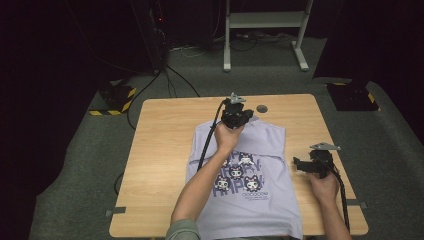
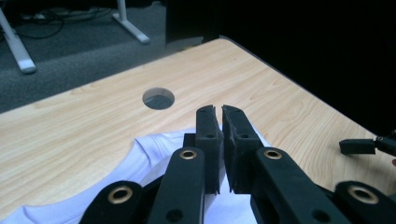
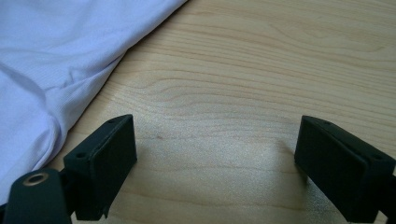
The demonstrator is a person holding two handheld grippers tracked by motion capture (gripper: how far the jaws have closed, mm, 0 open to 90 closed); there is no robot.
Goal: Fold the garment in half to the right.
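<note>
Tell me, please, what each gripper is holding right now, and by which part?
The left gripper is shut at the collar edge of the lavender T-shirt; whether cloth is pinched cannot be told. The right gripper is open over bare table, holding nothing.

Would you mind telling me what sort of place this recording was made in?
Probably a lab or recording studio: a lone wooden table on grey carpet, hazard-striped floor blocks, cables and dark surroundings.
</note>
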